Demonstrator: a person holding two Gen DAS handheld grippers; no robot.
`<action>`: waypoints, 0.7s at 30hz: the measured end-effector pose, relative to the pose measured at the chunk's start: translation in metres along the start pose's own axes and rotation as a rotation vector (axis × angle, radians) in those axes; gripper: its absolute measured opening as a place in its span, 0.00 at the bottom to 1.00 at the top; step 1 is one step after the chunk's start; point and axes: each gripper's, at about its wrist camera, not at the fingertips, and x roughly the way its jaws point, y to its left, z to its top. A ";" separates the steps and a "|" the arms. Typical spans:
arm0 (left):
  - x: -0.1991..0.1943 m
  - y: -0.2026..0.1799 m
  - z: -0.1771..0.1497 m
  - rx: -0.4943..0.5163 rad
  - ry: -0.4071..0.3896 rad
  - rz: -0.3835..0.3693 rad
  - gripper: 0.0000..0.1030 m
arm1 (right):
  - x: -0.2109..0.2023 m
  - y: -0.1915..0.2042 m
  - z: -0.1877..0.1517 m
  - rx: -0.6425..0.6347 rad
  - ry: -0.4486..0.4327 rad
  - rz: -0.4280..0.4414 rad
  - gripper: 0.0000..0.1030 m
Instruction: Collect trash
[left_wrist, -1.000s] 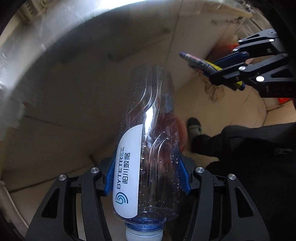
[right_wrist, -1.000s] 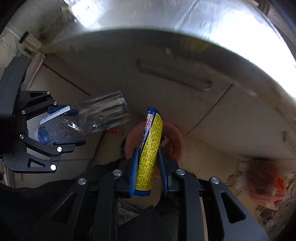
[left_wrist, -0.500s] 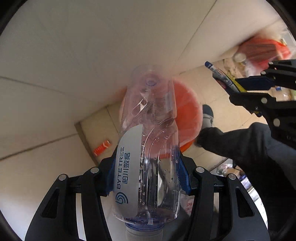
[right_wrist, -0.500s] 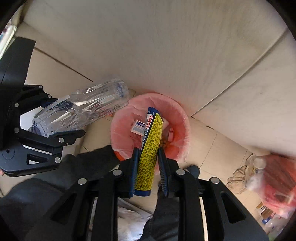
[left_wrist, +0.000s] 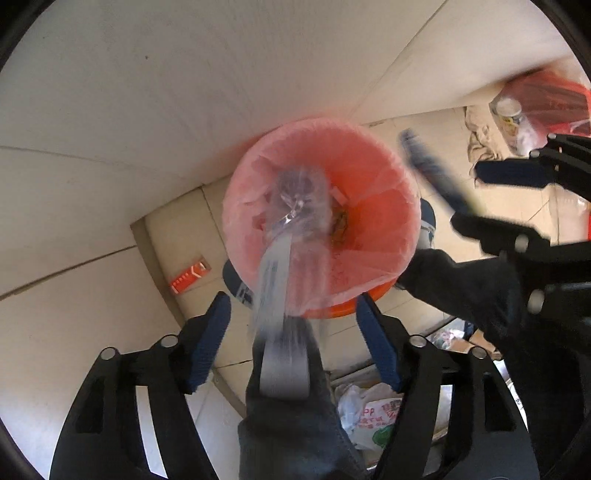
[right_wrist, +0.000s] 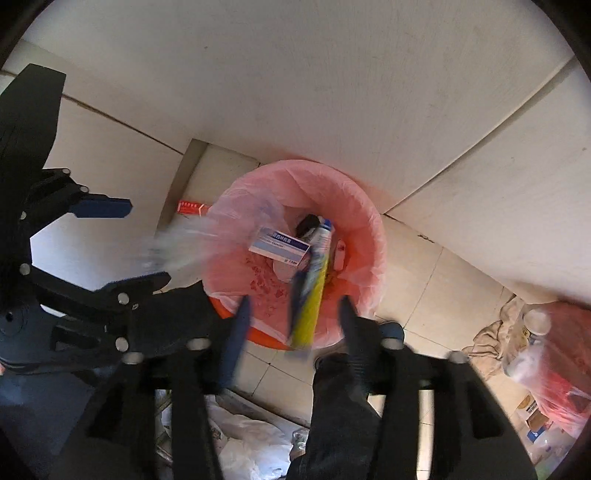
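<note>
Above bin (left_wrist: 384, 266), both jaws wide, gripping nothing.

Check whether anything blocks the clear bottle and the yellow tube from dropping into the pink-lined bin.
Nothing visible does. The clear plastic bottle and the yellow-and-blue tube are blurred over the open mouth of the orange, pink-lined bin.

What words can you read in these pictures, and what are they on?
"PP": red letters on the white plastic bag; the rest of its print is too small to read.
On the bottle: label blurred, unreadable.
On the tube: blurred, unreadable.
On the blue-and-white box: too small.
On the red packet: too small.
</note>
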 end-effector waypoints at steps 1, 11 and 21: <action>0.003 -0.002 0.001 0.000 0.000 0.005 0.75 | 0.000 0.000 0.000 -0.002 0.002 -0.001 0.56; -0.012 -0.003 -0.003 -0.011 -0.006 -0.019 0.81 | -0.022 -0.002 -0.005 0.001 -0.001 -0.006 0.69; -0.116 -0.007 -0.037 -0.062 -0.139 -0.026 0.91 | -0.151 -0.009 -0.023 0.056 -0.114 -0.053 0.93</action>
